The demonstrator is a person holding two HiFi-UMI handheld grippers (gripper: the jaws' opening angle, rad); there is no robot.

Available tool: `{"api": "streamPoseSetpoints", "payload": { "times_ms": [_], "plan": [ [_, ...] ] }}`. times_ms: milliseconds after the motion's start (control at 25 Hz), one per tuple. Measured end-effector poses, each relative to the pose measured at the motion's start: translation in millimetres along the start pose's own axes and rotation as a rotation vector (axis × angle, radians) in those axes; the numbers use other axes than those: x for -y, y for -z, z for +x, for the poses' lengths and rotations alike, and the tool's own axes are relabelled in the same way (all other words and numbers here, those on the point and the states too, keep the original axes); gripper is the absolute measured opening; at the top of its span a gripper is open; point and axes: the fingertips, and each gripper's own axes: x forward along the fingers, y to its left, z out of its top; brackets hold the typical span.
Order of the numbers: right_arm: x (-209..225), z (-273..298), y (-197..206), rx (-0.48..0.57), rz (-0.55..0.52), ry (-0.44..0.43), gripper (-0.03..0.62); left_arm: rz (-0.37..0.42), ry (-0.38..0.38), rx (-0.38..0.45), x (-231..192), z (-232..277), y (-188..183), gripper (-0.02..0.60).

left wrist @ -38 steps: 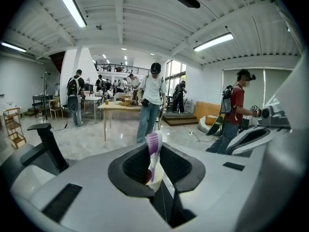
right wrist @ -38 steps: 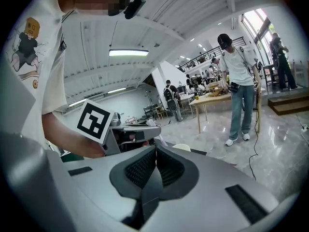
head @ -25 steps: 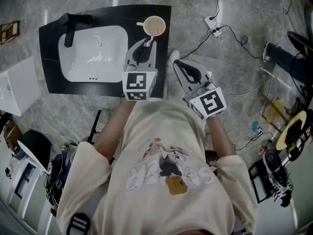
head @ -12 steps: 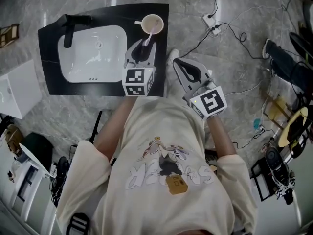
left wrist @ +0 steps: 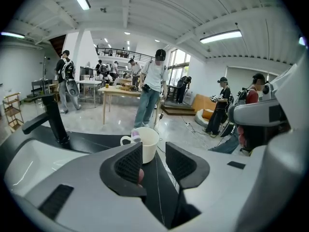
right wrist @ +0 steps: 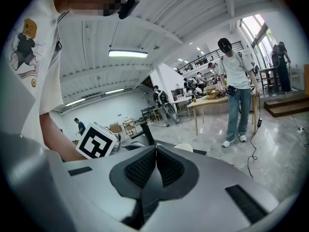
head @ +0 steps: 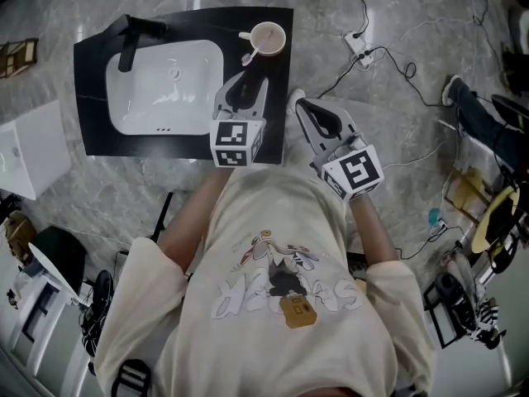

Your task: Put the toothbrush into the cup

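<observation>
Opening up just now, the left claw (left wrist: 153, 150) has its two ribbed black rubber pads standing wide apart in a smooth grey shell. They grip nothing, and only black counter shows in the gap. A small pinkish spot sits by the left pad, but I can't make out what it is.

Just ahead of those pads and clear of them stands one cup (left wrist: 147, 144), round, glossy and white, with a loop handle. One toothbrush (head: 250, 55) sits in it, a slim pale stick on a slant. Its lower end is inside the cup and its free end leans out over the rim toward the claw. Which end has the bristles, I can't tell.

One right claw (right wrist: 155, 151) is off to the side, its ribbed pads pressed together with nothing between them.

Beyond lies one flat black counter (head: 87, 81), with one rounded white basin (head: 165, 89) and one black tap (head: 136, 35), all over a glossy marbled floor (head: 397, 23).
</observation>
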Motion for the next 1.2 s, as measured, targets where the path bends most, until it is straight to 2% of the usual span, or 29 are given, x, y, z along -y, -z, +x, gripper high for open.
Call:
{"api": "streamPoseSetpoints", "payload": {
  "times_ms": [560, 840, 1120, 1200],
  "plan": [
    [-26, -6, -3, 0.051, -0.026, 0.08, 0.017, 0.027, 0.054, 0.053, 4, -57, -4, 0.144],
    [-55, -10, 1, 0.075, -0.039, 0.115, 0.017, 0.021, 0.081, 0.091, 3, -103, -3, 0.07],
    [-94, -14, 3, 0.101, -0.055, 0.152, 0.017, 0.106, 0.122, 0.13, 8, -154, -2, 0.018],
    [-107, -17, 6, 0.108, -0.057, 0.162, 0.017, 0.106, 0.131, 0.14, 9, -171, -2, 0.015]
  ]
}}
